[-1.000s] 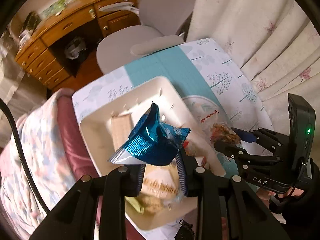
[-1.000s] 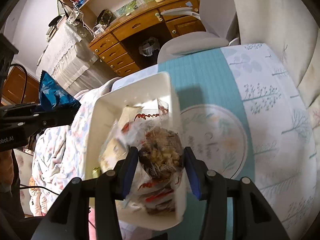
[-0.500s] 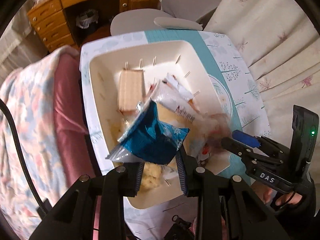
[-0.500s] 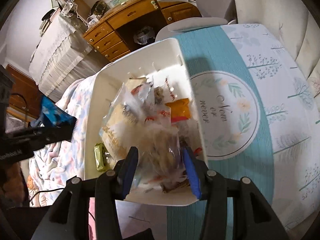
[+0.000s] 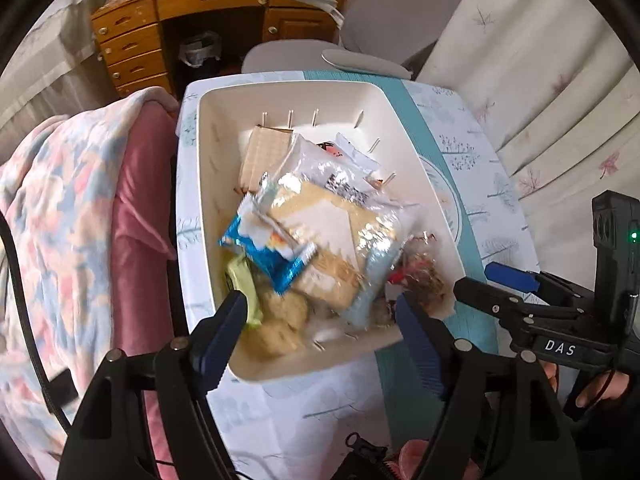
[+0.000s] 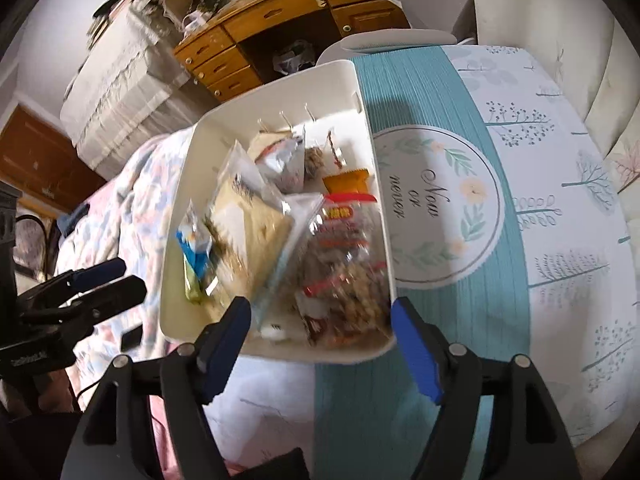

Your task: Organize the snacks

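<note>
Table: white bin at its left edge, near wall cut off behind both tools. Snack pile motion-blurred, labels unreadable. Blue packet, held by left tool a second ago, now lies in the bin. Nut bag released too. Both tools' jaws just opened, nothing gripped; right tool also tipped steeply down over the bin.

Left gripper, jaws just opened and empty, above white bin of snacks. Blue packet lies atop the pile. Right gripper beside bin.
</note>
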